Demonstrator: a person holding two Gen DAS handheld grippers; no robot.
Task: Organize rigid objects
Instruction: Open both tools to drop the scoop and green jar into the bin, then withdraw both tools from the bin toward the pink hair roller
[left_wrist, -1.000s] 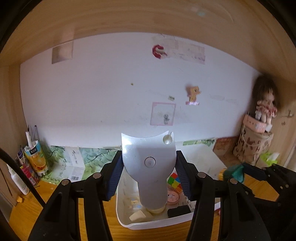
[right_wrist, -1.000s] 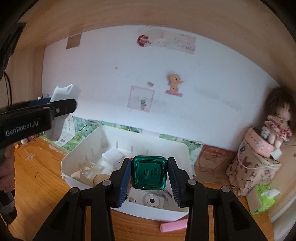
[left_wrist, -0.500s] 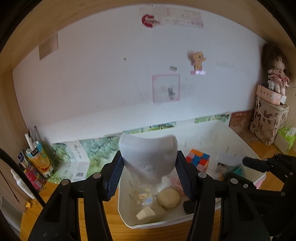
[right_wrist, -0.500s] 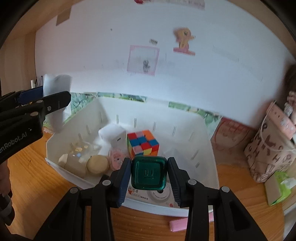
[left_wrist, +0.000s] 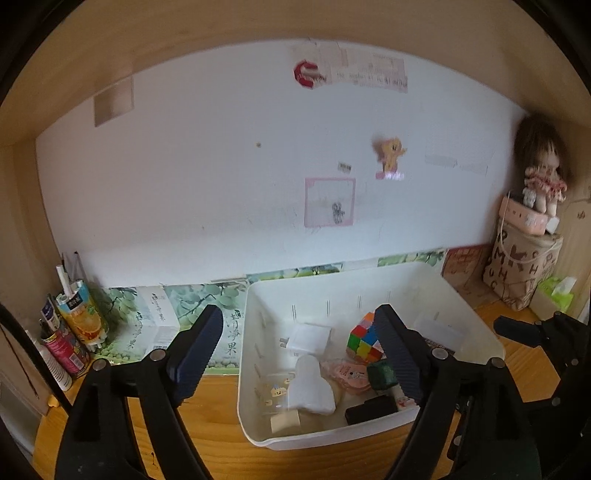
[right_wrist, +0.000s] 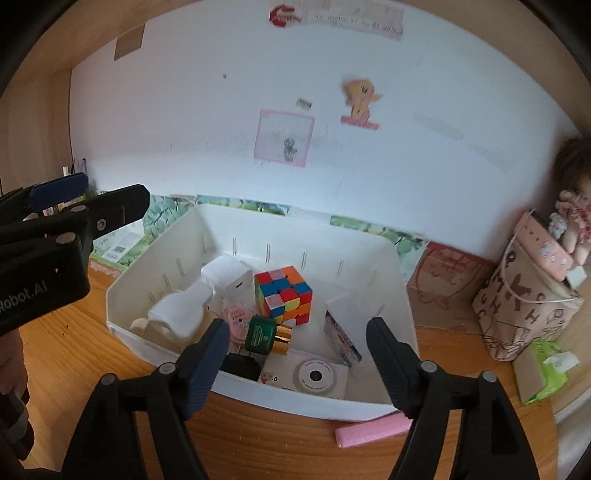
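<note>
A white plastic bin stands on the wooden desk. In it lie a white squeeze tube, a green-capped bottle with a gold collar, a colourful puzzle cube, a white charger, a pink round case, a white camera box and a black block. My left gripper is open and empty above the bin's front. My right gripper is open and empty over the bin's front rim.
A pink bar lies on the desk in front of the bin. A patterned bag with a doll and a green tissue pack stand right. Juice cartons and bottles stand left; a green-print box is behind.
Both grippers opened. The white tube dropped from the left gripper into the bin, and the green-capped bottle dropped from the right gripper into the bin.
</note>
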